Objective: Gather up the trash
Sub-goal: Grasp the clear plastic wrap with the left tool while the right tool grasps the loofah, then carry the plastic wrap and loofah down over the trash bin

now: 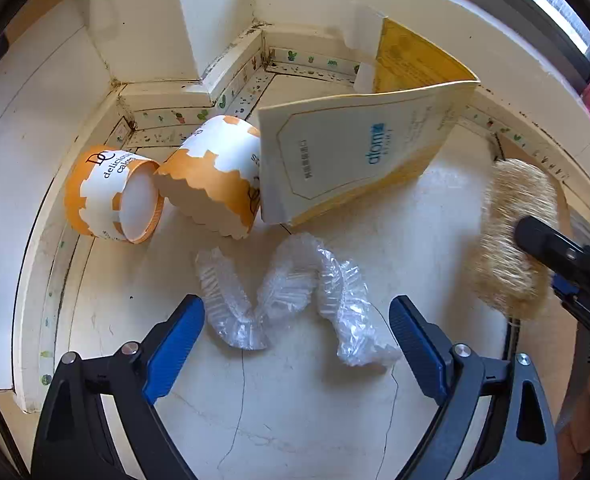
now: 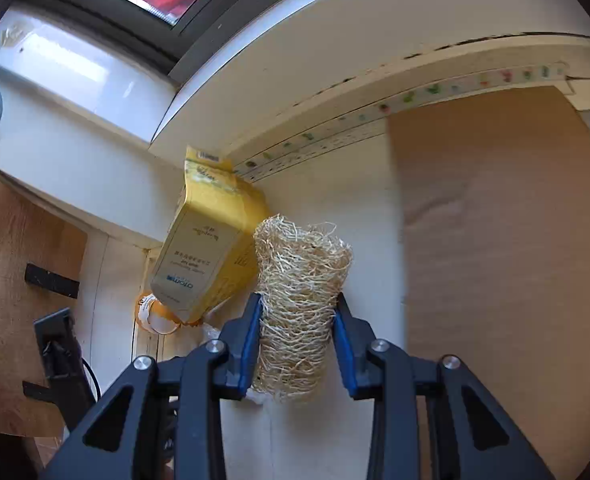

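Right gripper (image 2: pixel 298 322): clamped on loofah (image 2: pixel 299 304), pads pressing both sides
Left gripper (image 1: pixel 297 336): jaws wide, holding nothing, over crumpled plastic wrap (image 1: pixel 295 312)
Trash on counter (image 1: pixel 295 408): two orange cake cups (image 1: pixel 203 184), yellow box (image 1: pixel 359 156) at corner

Bright daylight from the window (image 2: pixel 95 12), fisheye-bent edges, loofah (image 1: pixel 515 236) slightly blurred

A fibrous tan loofah (image 2: pixel 295 304) is pinched at its middle, standing upright. On the pale surface (image 1: pixel 295 400) lie crumpled clear plastic wrap (image 1: pixel 295 308), two orange-and-white paper cake cups (image 1: pixel 211 176) tipped on their sides, touching, and a yellow carton (image 1: pixel 359 152) leaning against one cup.
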Demonstrator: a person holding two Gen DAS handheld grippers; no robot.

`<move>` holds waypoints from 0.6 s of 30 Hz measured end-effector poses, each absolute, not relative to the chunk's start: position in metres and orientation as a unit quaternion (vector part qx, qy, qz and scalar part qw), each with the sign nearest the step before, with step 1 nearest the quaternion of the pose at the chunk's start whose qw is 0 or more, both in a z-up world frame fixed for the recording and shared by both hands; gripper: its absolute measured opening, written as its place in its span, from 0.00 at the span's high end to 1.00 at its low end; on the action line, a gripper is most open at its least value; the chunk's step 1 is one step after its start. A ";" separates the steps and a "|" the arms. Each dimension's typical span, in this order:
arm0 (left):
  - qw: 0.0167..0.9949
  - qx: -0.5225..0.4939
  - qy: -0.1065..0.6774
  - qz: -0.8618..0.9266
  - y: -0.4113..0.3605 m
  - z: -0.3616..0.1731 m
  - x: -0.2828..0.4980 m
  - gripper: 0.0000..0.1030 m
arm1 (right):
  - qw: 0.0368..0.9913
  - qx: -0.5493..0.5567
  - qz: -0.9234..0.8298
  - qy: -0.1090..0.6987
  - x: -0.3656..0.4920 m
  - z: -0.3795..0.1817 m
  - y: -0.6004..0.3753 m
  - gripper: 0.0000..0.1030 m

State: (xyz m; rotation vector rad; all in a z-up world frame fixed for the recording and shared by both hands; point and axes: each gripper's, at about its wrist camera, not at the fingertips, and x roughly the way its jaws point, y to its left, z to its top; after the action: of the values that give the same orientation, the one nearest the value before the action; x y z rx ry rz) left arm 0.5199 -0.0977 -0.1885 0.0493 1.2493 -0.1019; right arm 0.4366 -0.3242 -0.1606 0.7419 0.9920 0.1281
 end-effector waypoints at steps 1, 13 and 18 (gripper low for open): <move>0.808 0.023 0.587 -0.047 -0.099 -0.191 0.521 0.18 | 0.811 0.351 0.055 0.464 0.432 -0.161 -0.328 0.68; 0.804 0.024 0.594 -0.037 -0.112 -0.189 0.515 0.91 | 0.805 0.364 0.057 0.464 0.407 -0.155 -0.339 0.68; 0.815 0.013 0.577 -0.048 -0.110 -0.169 0.485 0.93 | 0.807 0.361 0.069 0.463 0.381 -0.147 -0.332 0.68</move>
State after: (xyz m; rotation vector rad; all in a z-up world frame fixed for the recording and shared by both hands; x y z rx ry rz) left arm 0.4845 -0.1101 -0.1690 0.0287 1.2304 -0.1031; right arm 0.3810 -0.3321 -0.1469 0.7733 0.9904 0.1474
